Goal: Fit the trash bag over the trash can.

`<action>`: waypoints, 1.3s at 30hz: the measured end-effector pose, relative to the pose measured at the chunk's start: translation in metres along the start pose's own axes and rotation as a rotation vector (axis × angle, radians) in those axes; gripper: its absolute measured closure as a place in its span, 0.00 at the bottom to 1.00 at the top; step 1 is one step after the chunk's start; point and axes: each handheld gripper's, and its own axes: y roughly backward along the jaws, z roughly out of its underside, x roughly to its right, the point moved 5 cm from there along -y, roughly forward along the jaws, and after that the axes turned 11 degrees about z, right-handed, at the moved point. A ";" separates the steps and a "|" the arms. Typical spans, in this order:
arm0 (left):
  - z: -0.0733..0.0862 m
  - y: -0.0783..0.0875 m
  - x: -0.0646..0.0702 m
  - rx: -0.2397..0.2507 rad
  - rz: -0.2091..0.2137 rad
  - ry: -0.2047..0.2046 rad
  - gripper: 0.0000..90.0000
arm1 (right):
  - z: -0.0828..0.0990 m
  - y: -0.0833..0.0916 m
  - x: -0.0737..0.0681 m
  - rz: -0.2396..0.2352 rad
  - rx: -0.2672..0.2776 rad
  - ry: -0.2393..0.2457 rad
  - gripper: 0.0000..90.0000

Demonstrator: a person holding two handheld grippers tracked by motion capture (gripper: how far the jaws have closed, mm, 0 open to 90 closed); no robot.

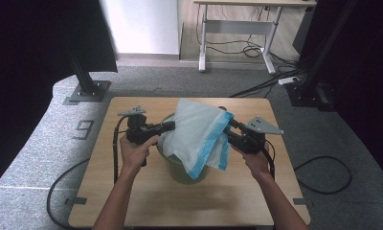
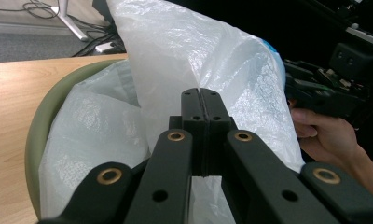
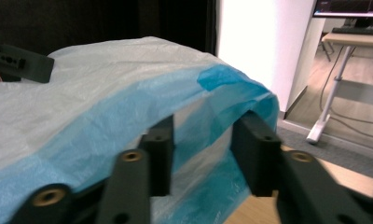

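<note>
Black jaws of my left gripper [image 2: 203, 100] are pinched tight together on the white film of the bag [image 1: 195, 132], so that side is clamped. Over on the other side, my right gripper [image 3: 205, 140] has its jaws standing apart with the blue hem between them, not pressing it as far as I can see. So the bag hangs stretched between both grippers, draped over the green bin [image 1: 177, 167], part of it tucked inside. Bin sits mid-table [image 1: 132, 191], and both my hands are close beside it.
</note>
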 end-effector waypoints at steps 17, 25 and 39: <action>0.003 0.017 -0.009 0.077 -0.061 -0.008 1.00 | 0.015 0.030 0.005 0.022 -0.001 0.078 0.99; 0.006 0.026 -0.009 0.086 -0.089 -0.021 1.00 | 0.026 0.048 0.015 0.043 0.006 0.100 0.99; 0.004 0.026 0.006 0.050 -0.034 -0.070 0.91 | 0.024 0.056 0.024 0.028 0.031 0.089 0.99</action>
